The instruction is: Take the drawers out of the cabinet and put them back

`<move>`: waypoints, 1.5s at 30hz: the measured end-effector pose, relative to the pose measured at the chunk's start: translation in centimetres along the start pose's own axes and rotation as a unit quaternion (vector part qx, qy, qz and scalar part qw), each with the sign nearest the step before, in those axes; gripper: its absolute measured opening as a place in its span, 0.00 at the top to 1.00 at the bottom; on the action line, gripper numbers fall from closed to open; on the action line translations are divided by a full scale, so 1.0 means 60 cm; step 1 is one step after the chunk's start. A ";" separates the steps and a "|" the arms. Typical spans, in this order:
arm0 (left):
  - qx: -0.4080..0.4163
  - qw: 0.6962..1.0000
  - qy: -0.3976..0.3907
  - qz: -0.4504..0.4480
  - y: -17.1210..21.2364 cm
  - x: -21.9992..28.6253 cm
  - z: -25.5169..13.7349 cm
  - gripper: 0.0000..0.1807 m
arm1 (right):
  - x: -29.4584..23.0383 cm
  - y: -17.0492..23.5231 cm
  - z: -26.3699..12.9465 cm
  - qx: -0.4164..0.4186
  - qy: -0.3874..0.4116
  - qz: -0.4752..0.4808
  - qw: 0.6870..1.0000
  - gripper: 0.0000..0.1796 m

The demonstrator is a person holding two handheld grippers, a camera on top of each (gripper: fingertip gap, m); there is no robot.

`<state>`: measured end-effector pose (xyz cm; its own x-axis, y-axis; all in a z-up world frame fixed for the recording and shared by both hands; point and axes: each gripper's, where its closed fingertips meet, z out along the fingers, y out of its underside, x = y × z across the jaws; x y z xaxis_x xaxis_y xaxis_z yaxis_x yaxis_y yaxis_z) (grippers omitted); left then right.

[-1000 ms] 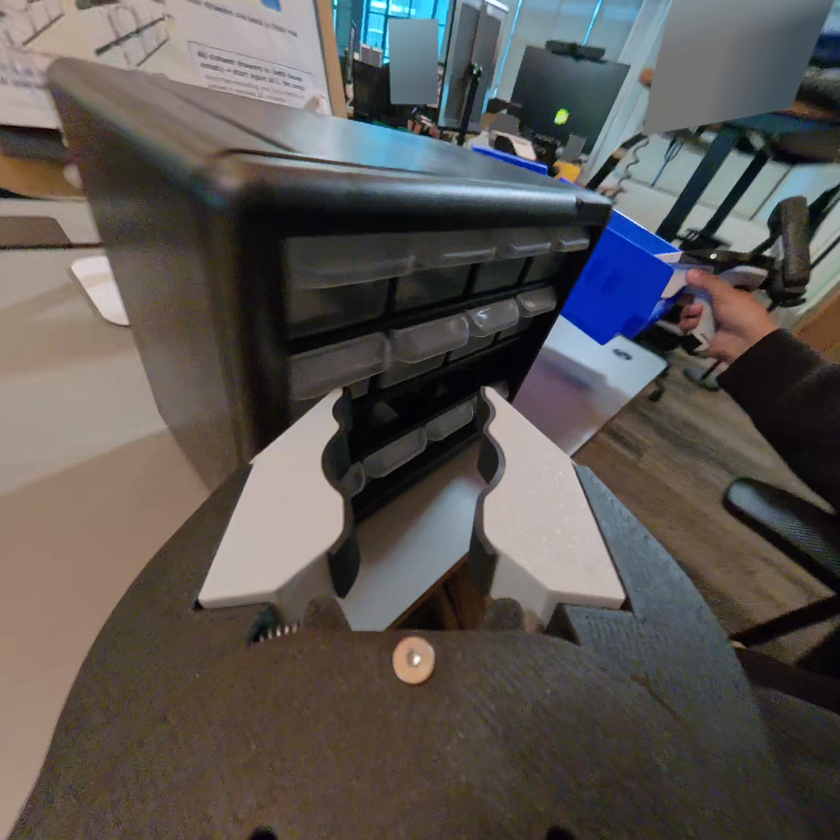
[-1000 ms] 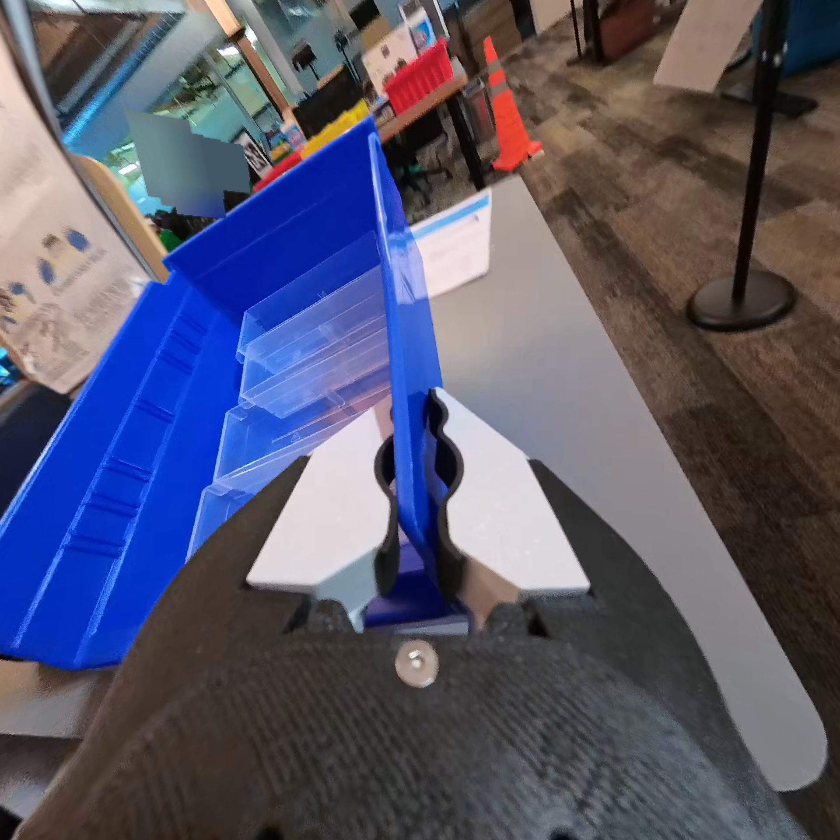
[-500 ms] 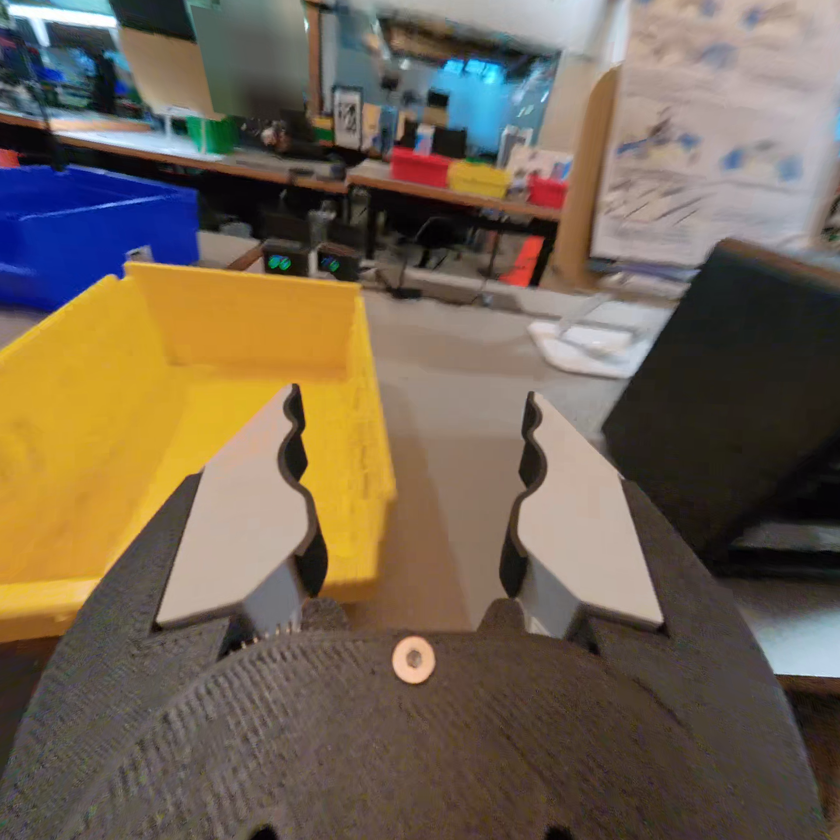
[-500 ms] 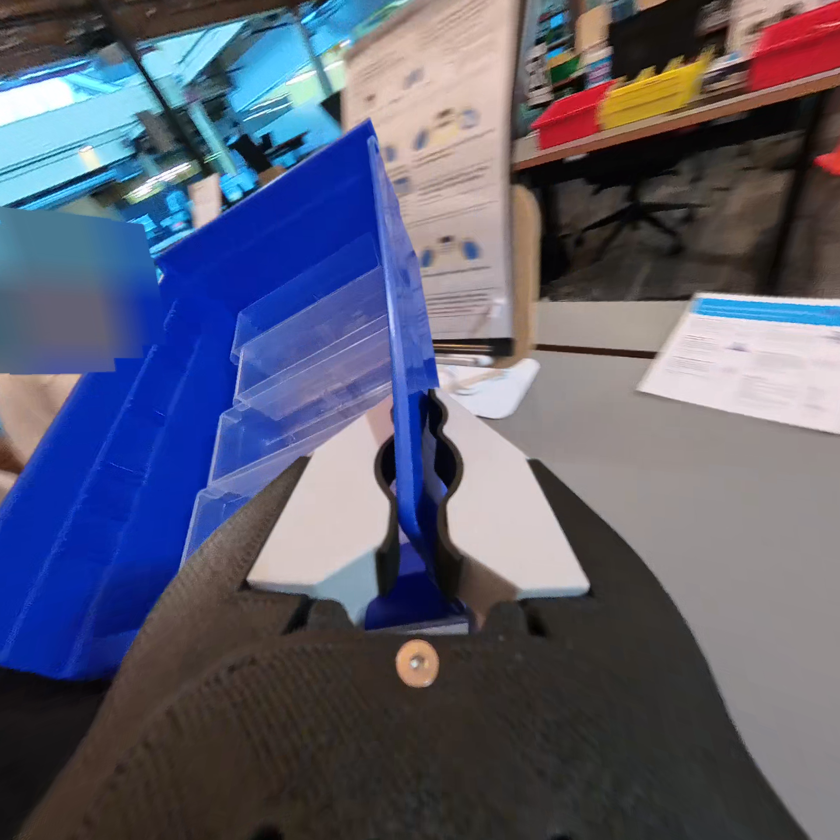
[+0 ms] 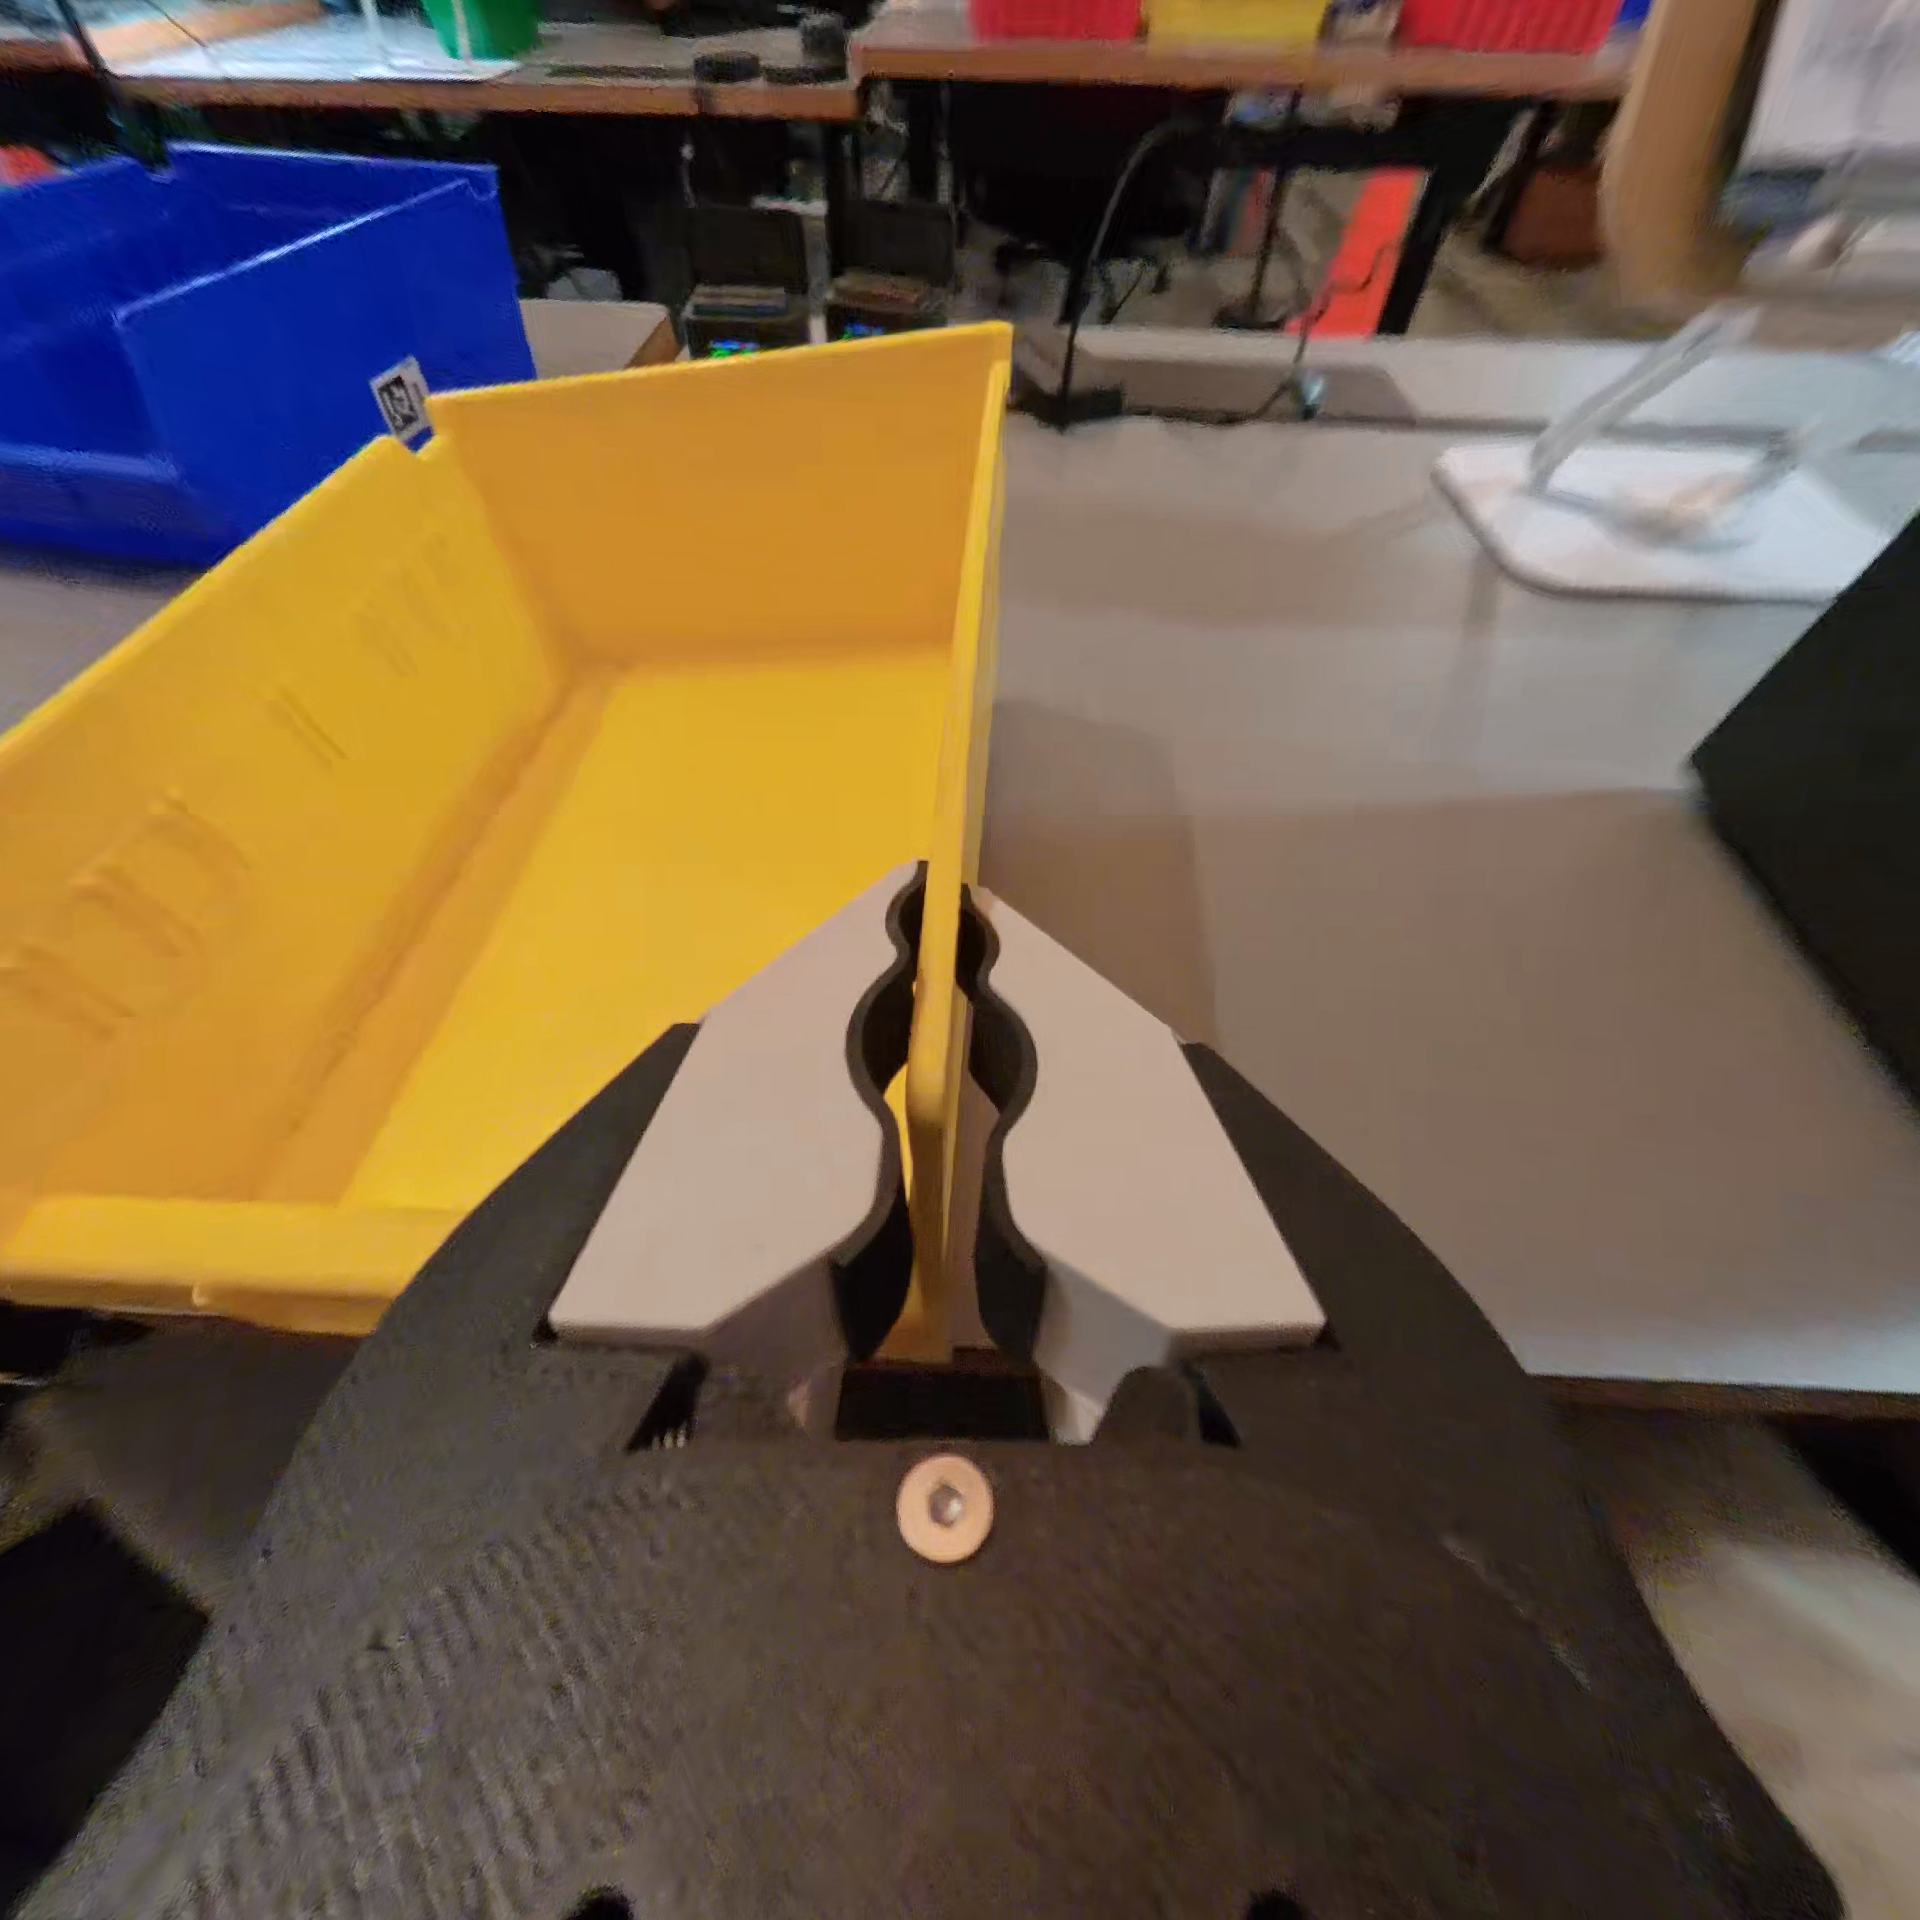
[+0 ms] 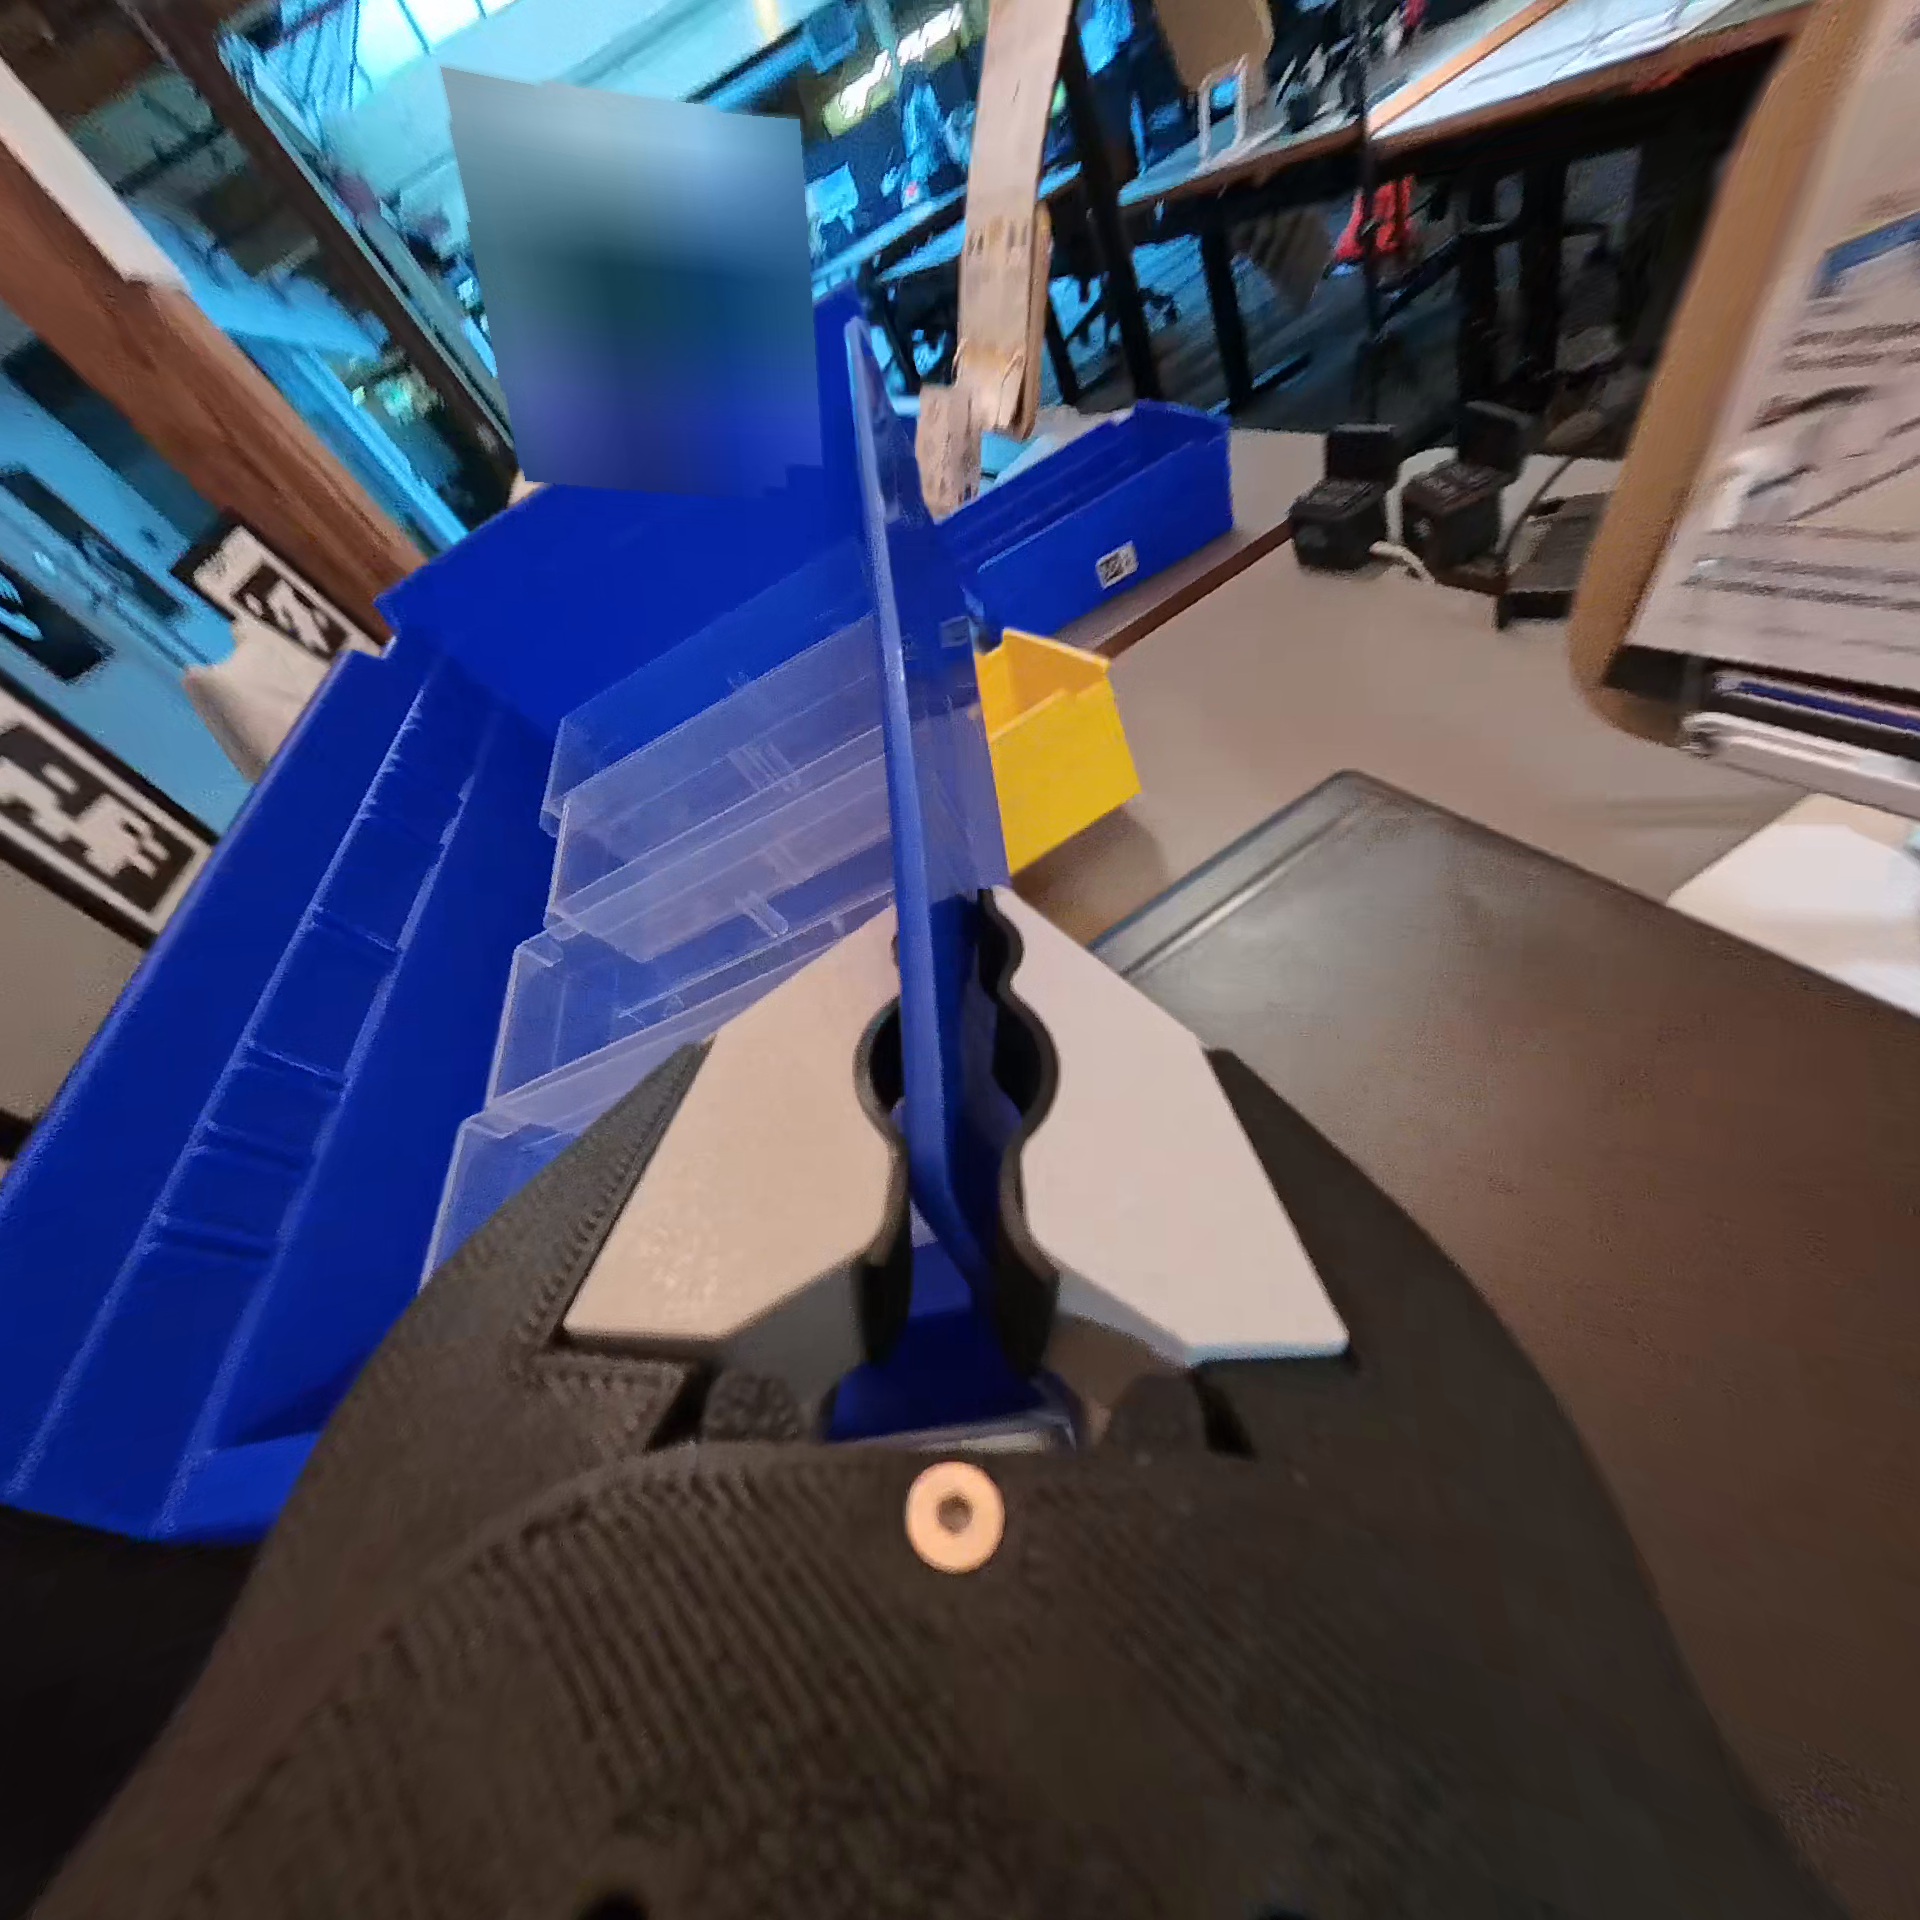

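My left gripper (image 5: pixel 940 894) is shut on the right wall of an empty yellow bin (image 5: pixel 665 831) that rests on the grey table (image 5: pixel 1351 935). My right gripper (image 6: pixel 945 914) is shut on the right wall of a blue bin (image 6: pixel 343 1039) and holds it up, tilted. Several clear plastic drawers (image 6: pixel 727 821) lie stacked inside the blue bin against that wall. The black cabinet shows as a dark corner at the right of the left wrist view (image 5: pixel 1839 790) and as a dark top under the right gripper (image 6: pixel 1507 1091). Its drawer front is hidden.
A second blue bin (image 5: pixel 239 343) stands behind the yellow one. The yellow bin also shows small in the right wrist view (image 6: pixel 1055 748). A white stand (image 5: pixel 1662 520) sits at the back right of the table. Benches with red and yellow bins lie beyond.
My left gripper swung from the cabinet front to the yellow bin and closed on its right wall. My right gripper carried the blue bin with drawers leftward, over the cabinet top.
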<state>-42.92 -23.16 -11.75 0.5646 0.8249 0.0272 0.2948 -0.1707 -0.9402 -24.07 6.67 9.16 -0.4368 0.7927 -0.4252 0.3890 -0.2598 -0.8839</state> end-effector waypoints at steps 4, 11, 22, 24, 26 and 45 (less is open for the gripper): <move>0.046 0.996 0.021 -0.069 -0.049 -0.037 -0.064 1.00 | -0.047 0.045 0.068 -0.034 -0.015 -0.049 0.998 0.97; 0.105 0.991 -0.035 -0.080 -0.108 -0.113 -0.183 1.00 | -0.098 0.130 0.121 -0.069 -0.049 -0.054 0.995 0.97; 0.159 0.982 -0.099 0.009 -0.196 -0.117 -0.307 1.00 | -0.060 0.243 0.261 -0.125 0.021 0.000 0.992 0.98; 0.157 0.980 -0.115 0.032 -0.203 -0.115 -0.312 1.00 | -0.051 0.246 0.290 -0.109 0.026 0.014 0.994 0.98; 0.155 0.977 -0.136 0.054 -0.210 -0.114 -0.318 1.00 | -0.037 0.252 0.323 -0.097 0.050 0.015 0.994 0.98; 0.182 0.978 -0.069 0.075 -0.216 -0.034 -0.283 1.00 | 0.094 0.258 0.531 0.113 0.225 0.054 0.966 0.96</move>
<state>-34.79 -31.76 6.17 0.4638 0.8743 -0.1428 -0.0913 -0.1131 -0.9894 -46.33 -10.46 -13.11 0.0124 0.9003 -0.4350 0.2024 -0.4283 -0.8807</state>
